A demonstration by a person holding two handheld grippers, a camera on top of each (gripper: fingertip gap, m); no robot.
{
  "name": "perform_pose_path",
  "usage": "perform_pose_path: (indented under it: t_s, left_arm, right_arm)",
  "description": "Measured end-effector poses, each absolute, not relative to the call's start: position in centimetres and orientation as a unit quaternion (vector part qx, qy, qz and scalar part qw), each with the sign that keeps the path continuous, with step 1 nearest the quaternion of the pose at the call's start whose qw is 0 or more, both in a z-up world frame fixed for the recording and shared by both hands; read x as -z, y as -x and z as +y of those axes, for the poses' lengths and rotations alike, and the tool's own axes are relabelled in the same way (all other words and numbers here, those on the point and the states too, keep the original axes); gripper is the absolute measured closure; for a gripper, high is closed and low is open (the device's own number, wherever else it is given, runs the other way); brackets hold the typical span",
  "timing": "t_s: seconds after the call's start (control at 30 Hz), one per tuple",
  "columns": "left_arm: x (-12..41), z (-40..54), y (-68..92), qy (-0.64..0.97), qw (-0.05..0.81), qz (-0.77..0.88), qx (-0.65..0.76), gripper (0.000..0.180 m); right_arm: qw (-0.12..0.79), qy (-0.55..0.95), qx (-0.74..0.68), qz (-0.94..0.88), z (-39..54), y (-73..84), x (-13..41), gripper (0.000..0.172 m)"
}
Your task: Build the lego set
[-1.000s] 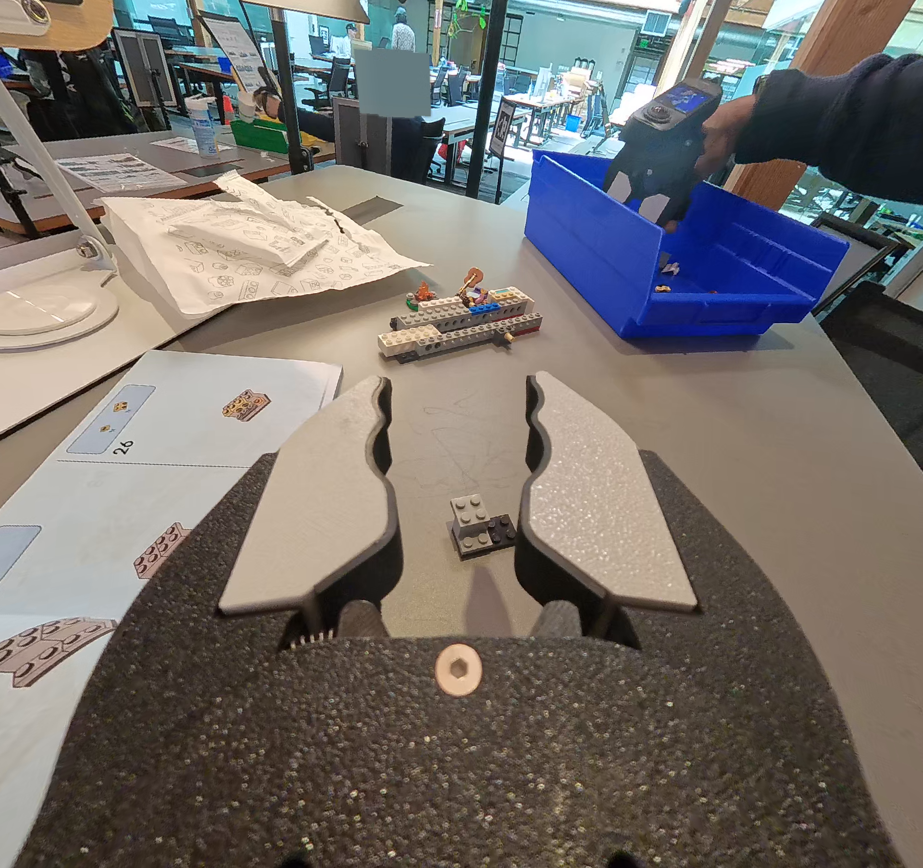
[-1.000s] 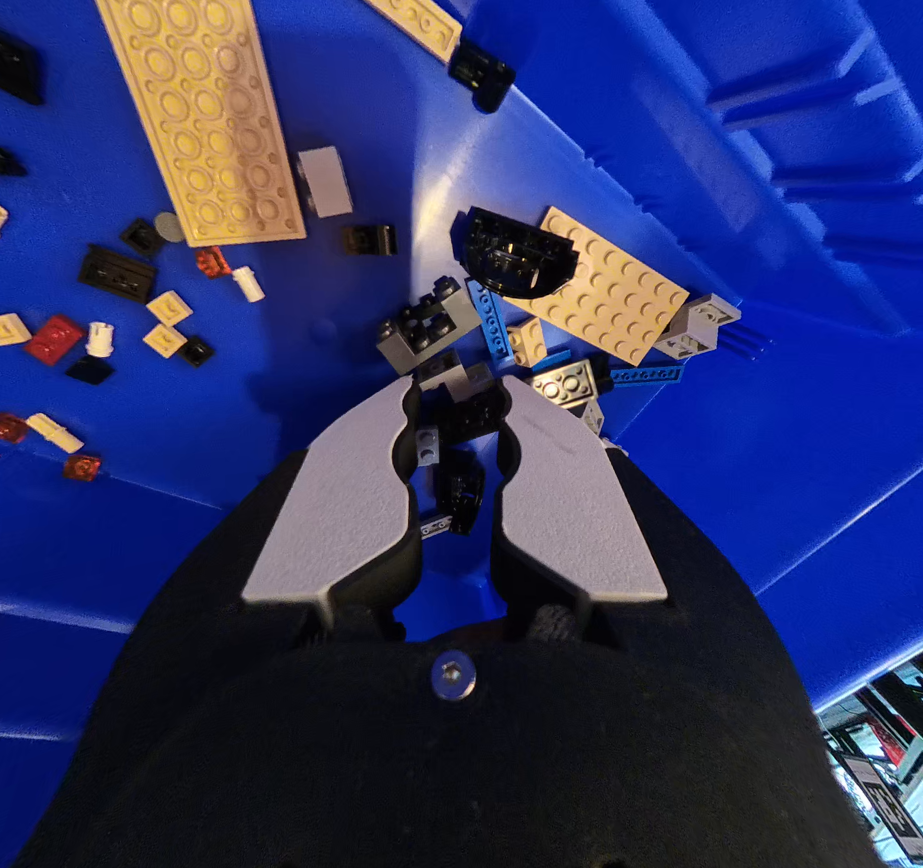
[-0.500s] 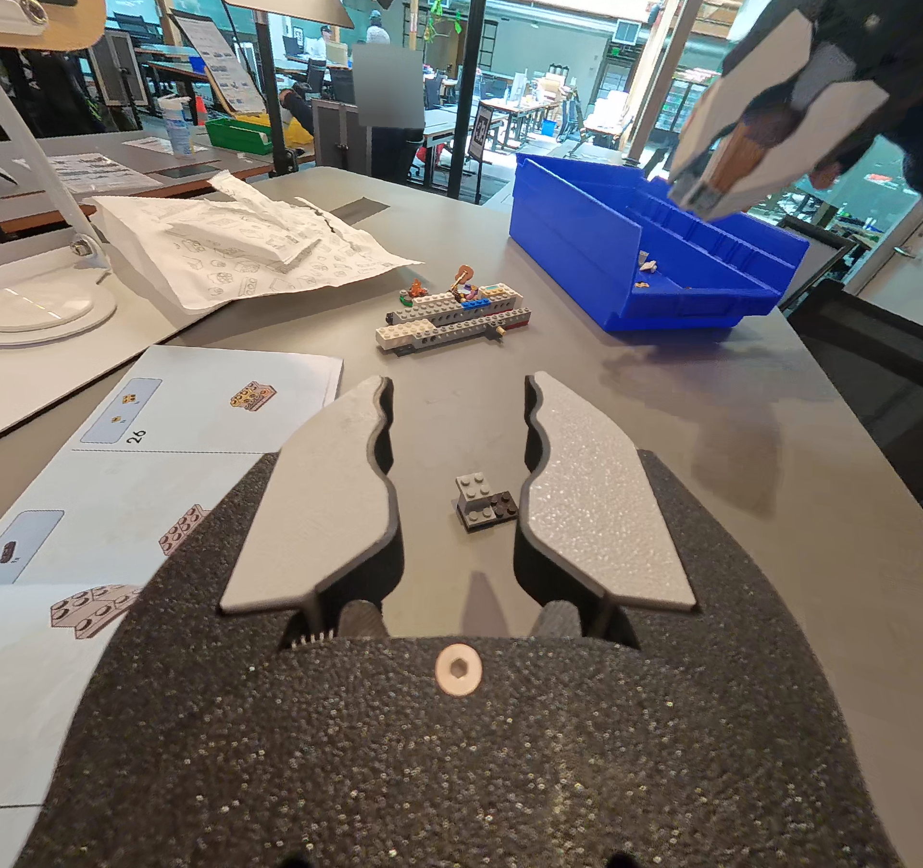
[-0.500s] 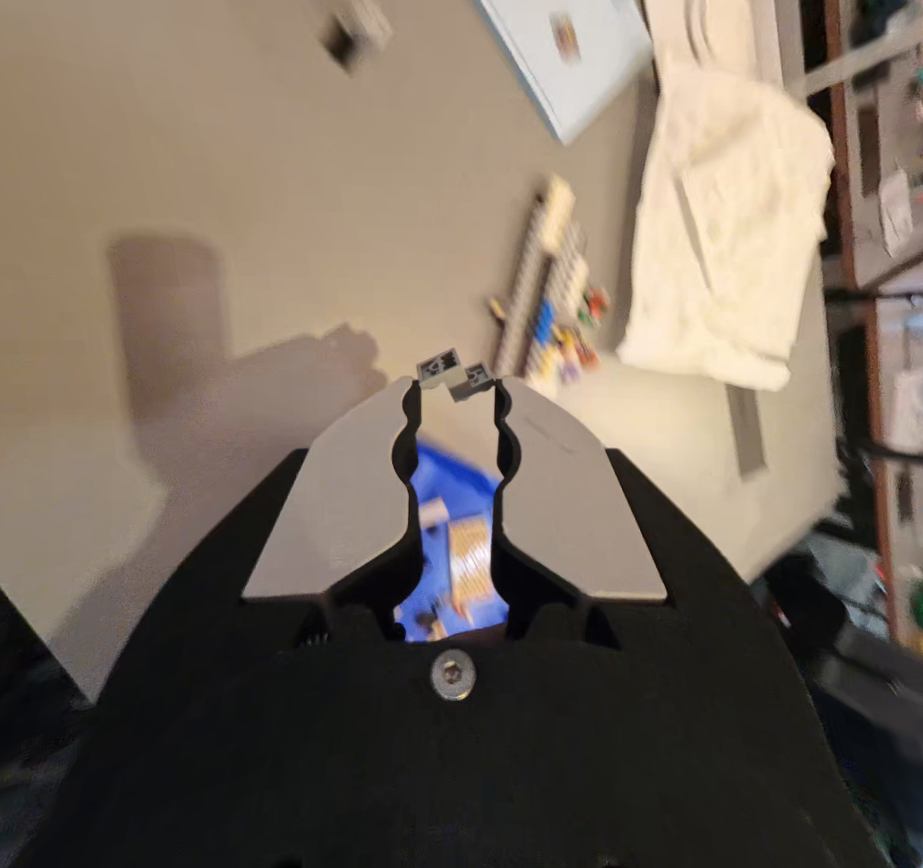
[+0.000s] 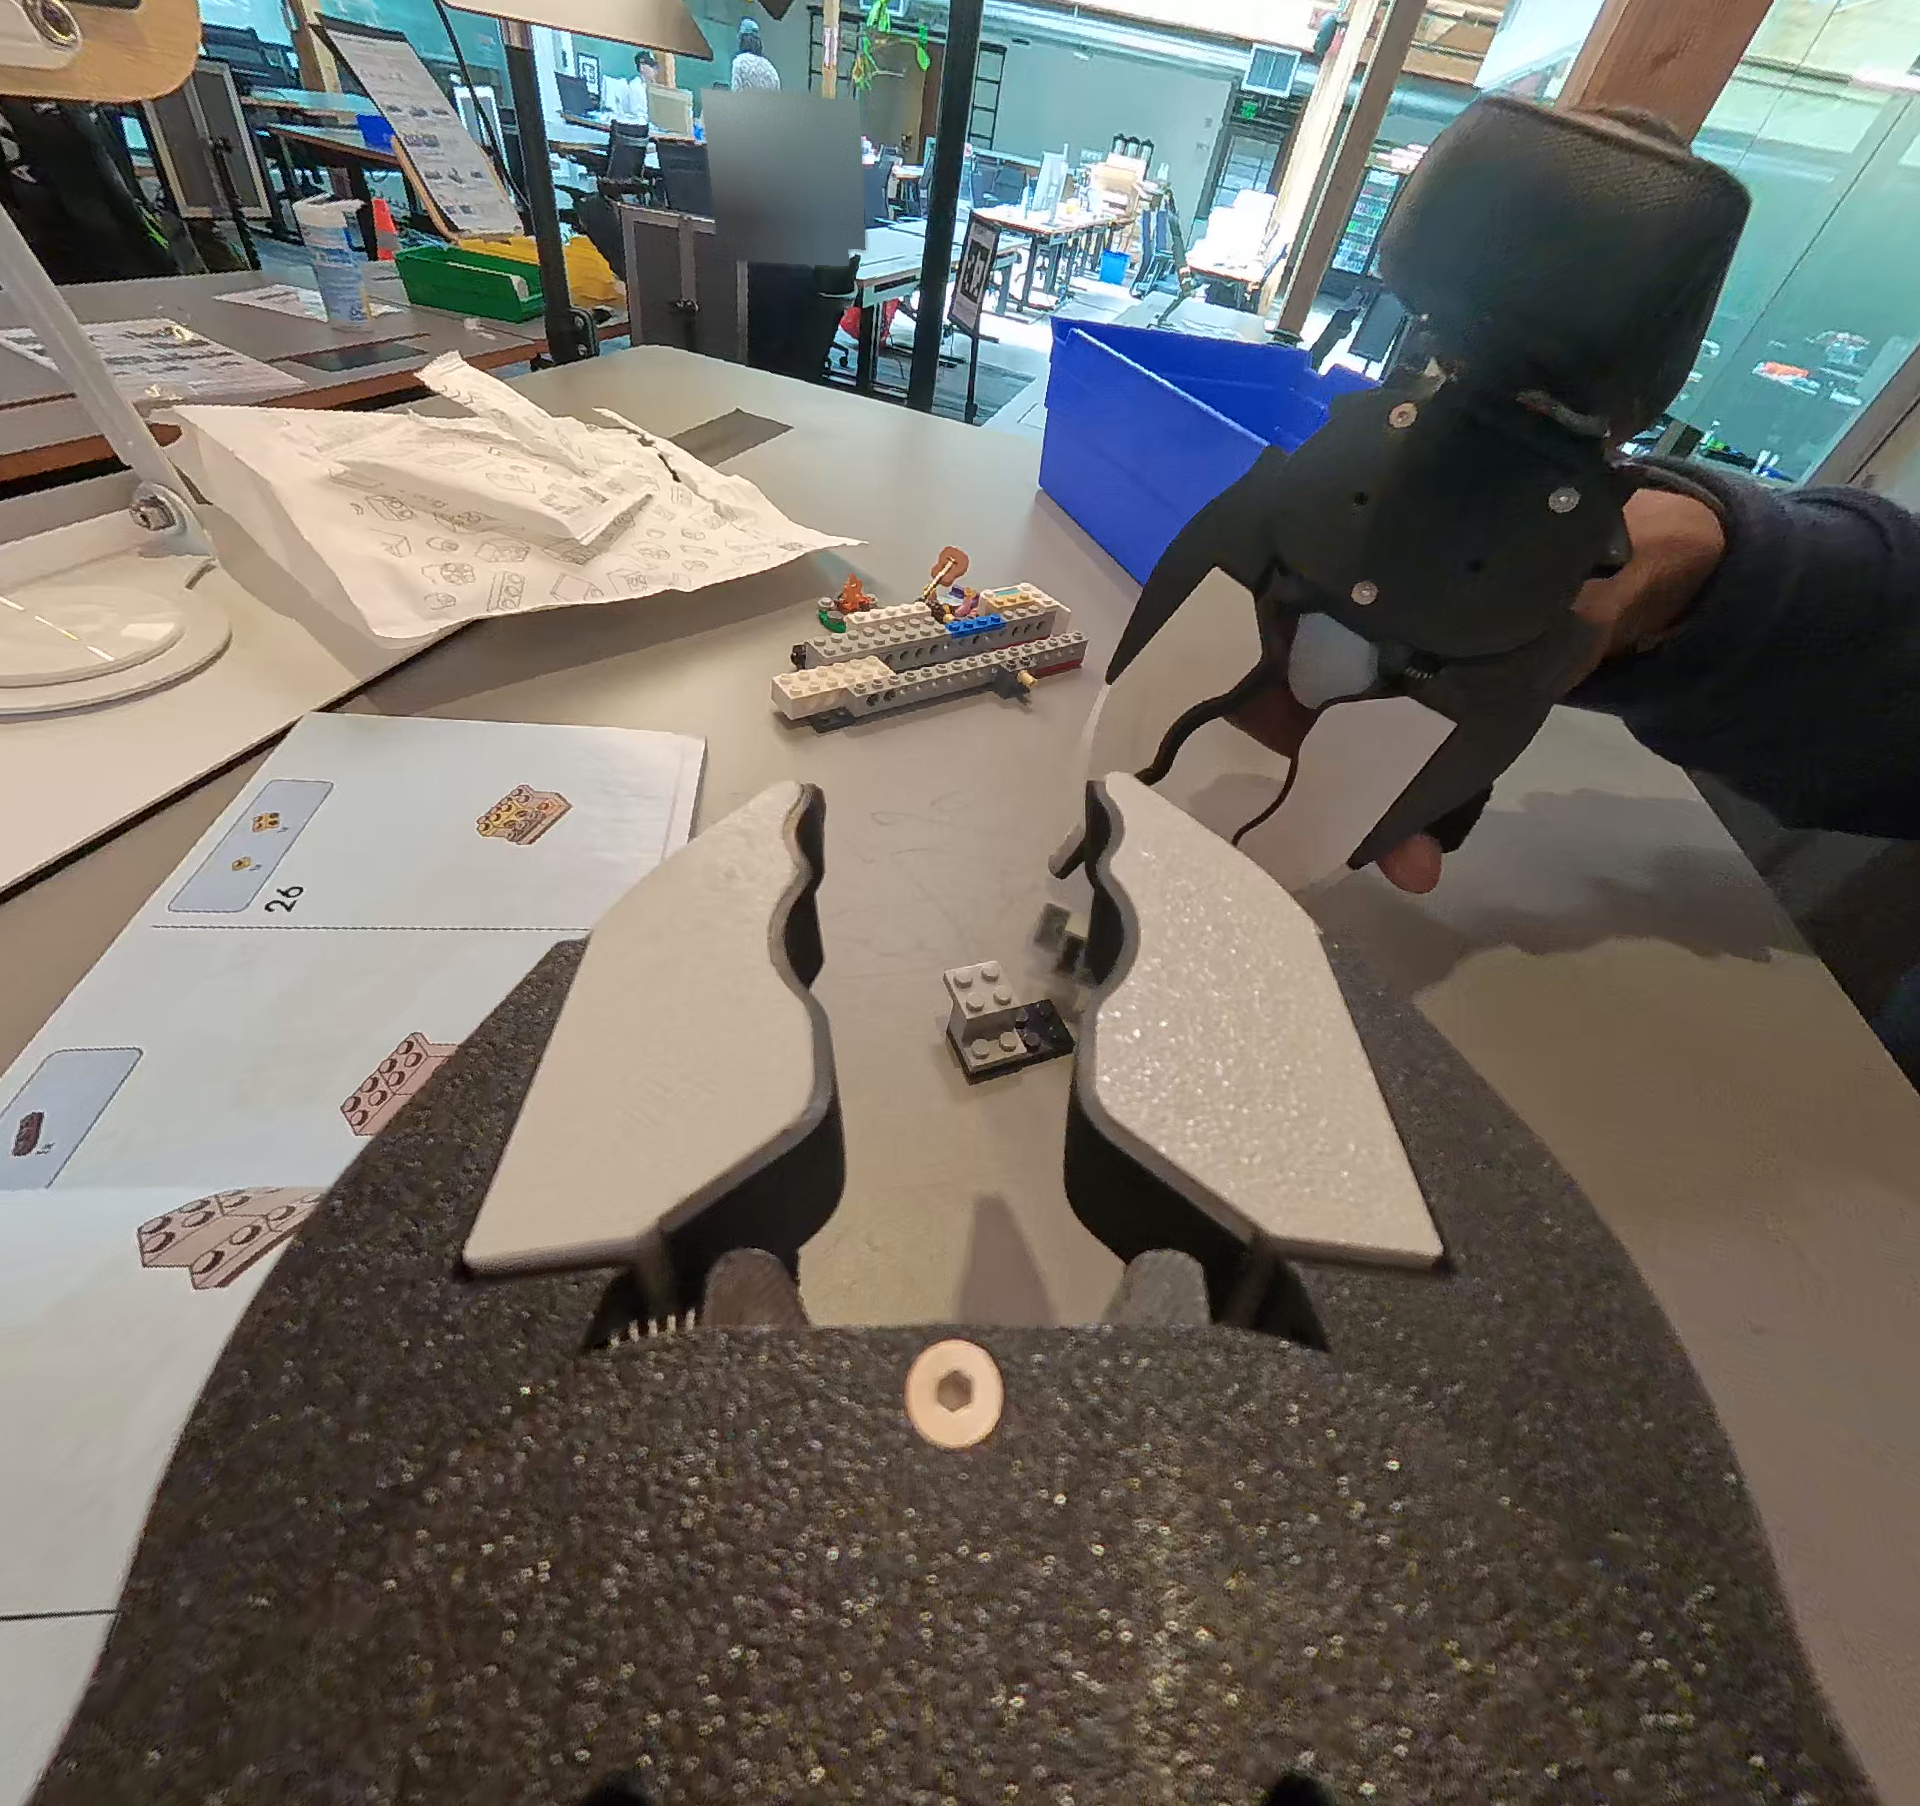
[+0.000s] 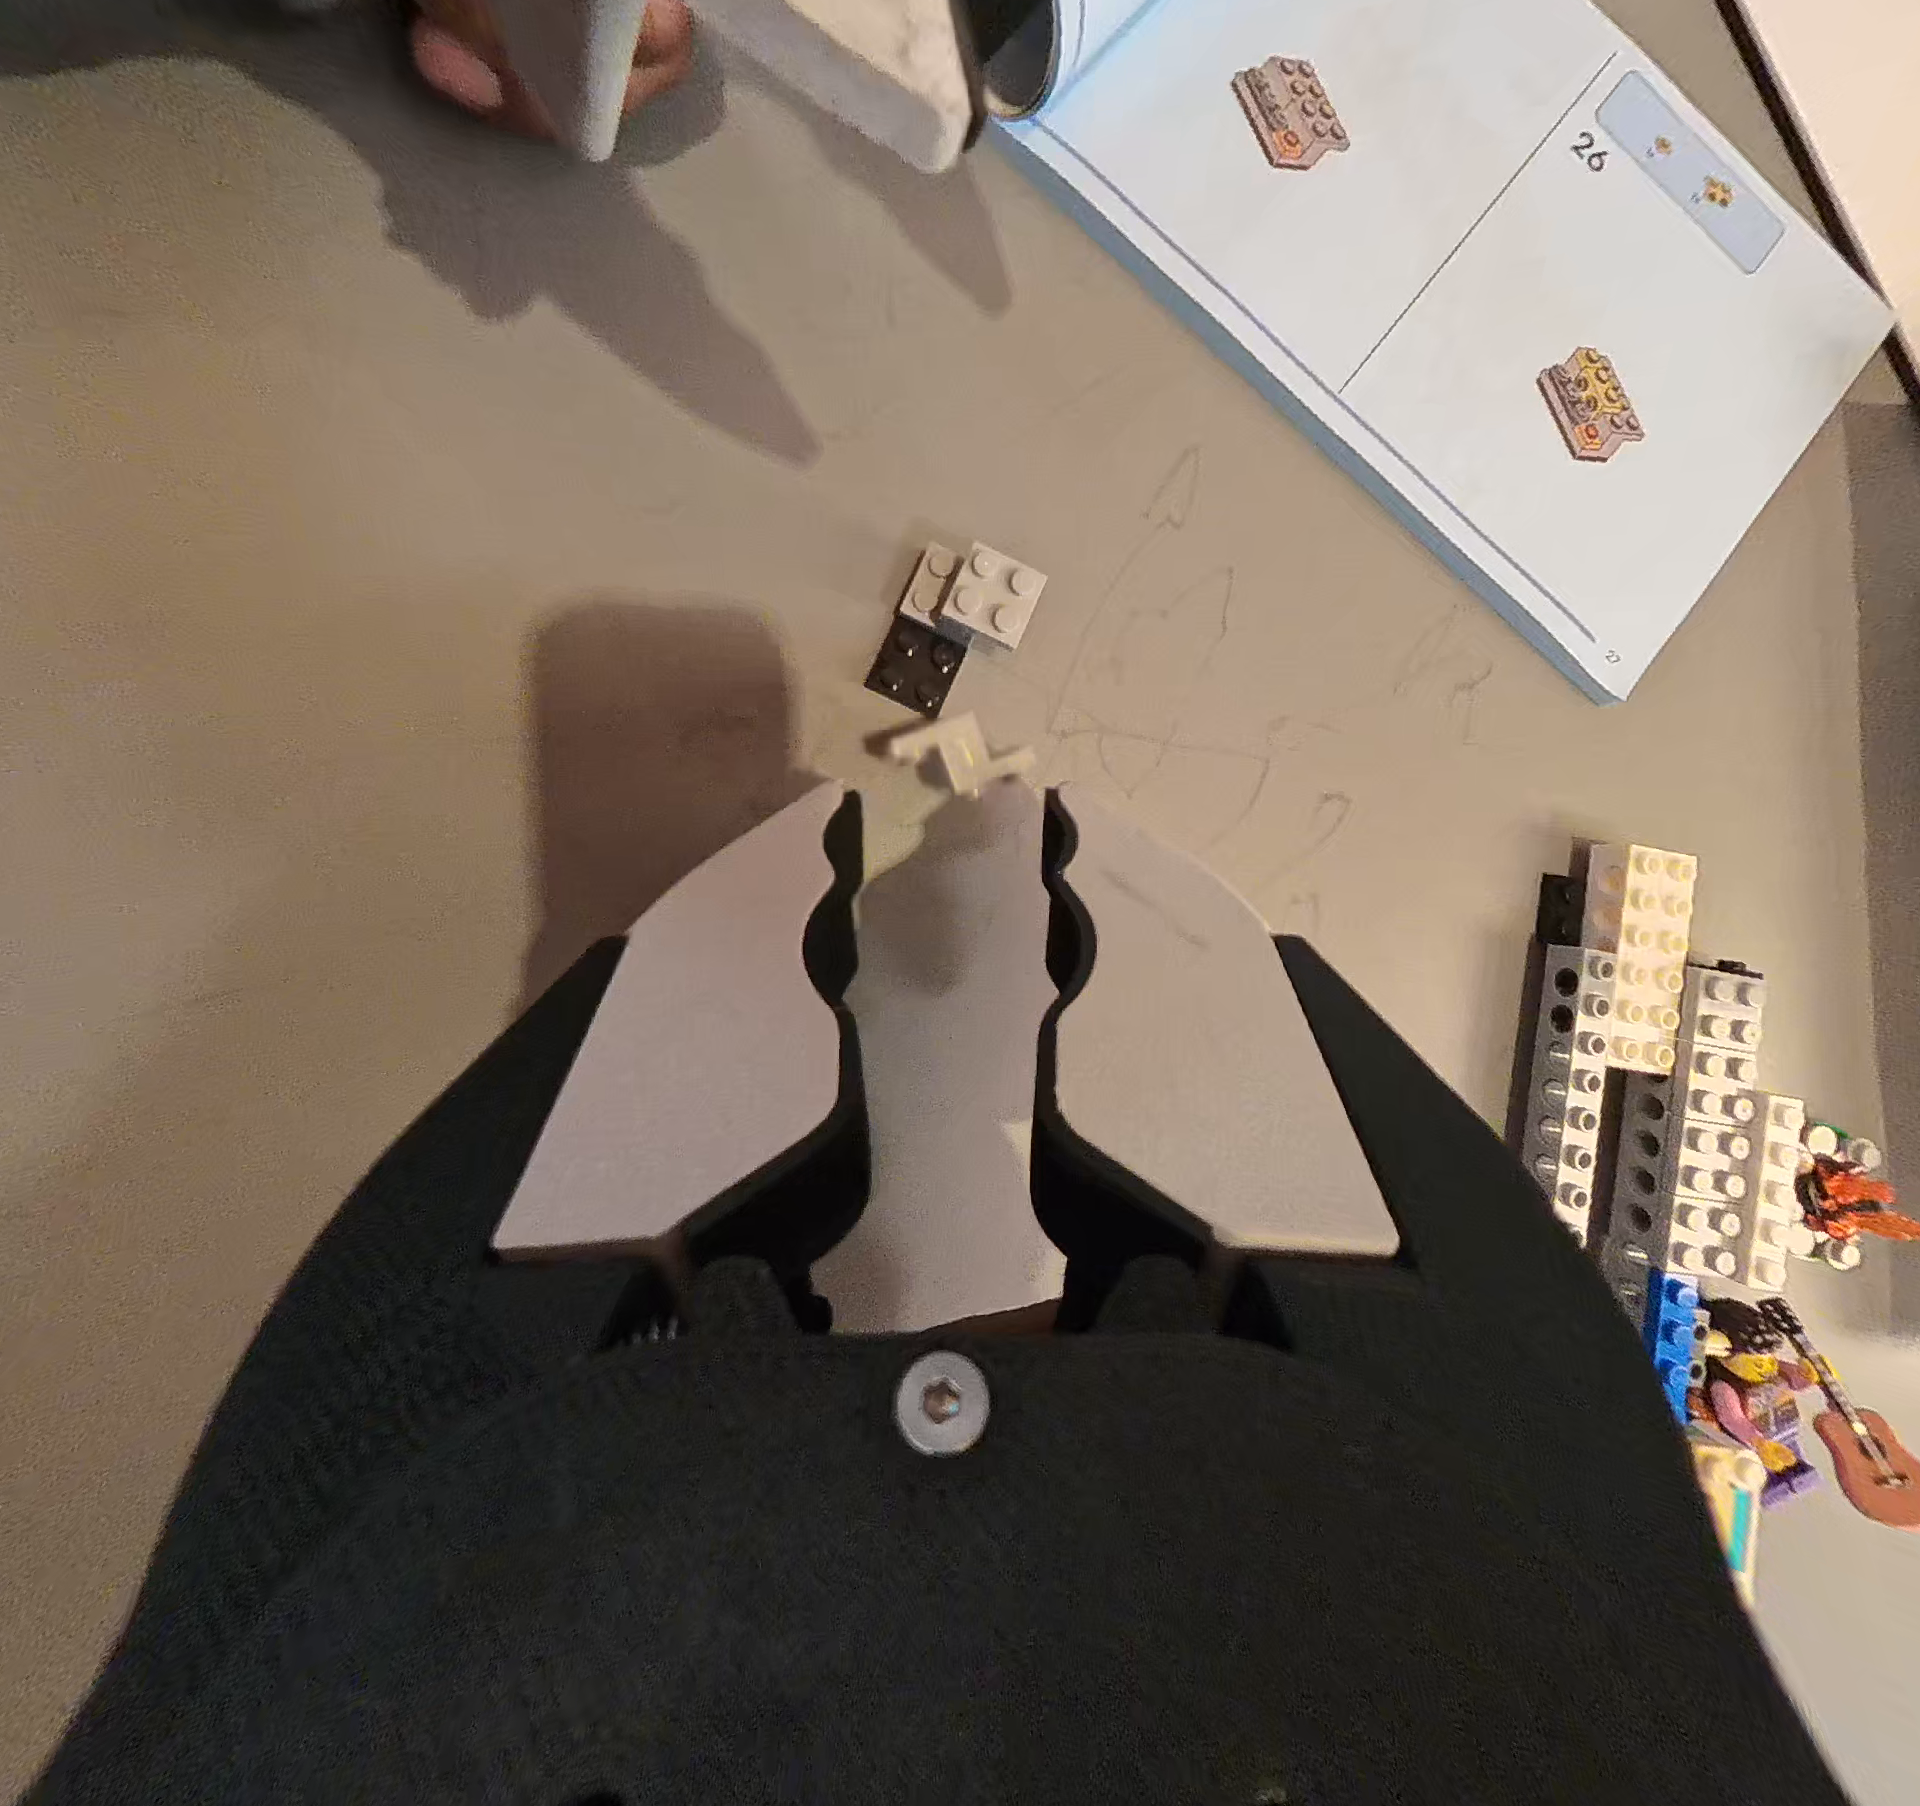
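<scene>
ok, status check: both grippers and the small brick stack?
Left gripper open, nothing held, low over small grey-and-black brick stack. Right gripper open, blurred light-grey piece just off its tips. Instruction booklet and long brick build nearby.

Open pale-blue instruction booklet [image 5: 416, 873] bearing a printed step number beside brick diagrams, white paper bag [image 5: 468, 530] printed with brick outlines, lettered poster [image 5: 436, 146] on stand, labelled bottle [image 5: 338, 270] behind.
</scene>
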State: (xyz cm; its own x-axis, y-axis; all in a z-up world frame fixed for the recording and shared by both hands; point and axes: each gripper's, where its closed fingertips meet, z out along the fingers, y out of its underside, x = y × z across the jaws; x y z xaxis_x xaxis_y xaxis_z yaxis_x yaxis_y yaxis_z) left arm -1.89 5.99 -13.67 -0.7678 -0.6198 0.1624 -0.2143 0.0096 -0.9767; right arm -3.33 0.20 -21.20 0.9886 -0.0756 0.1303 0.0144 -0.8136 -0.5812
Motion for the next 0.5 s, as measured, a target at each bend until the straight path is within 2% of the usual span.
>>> perform_pose_path:
  t_s: [0.13,0.5]
  left_arm:
    - [13.5,5.8,1.8,0.299,0.154,0.689,0.642,0.132]
    - [12.5,6.2,1.3,0.299,0.186,0.663,0.660,0.132]
  right_arm:
    - [0.336,0.939,0.053,0.038,-0.2,3.3,21.2,0.132]
    - [0.388,0.921,0.027,0.028,3.1,1.8,20.6,0.128]
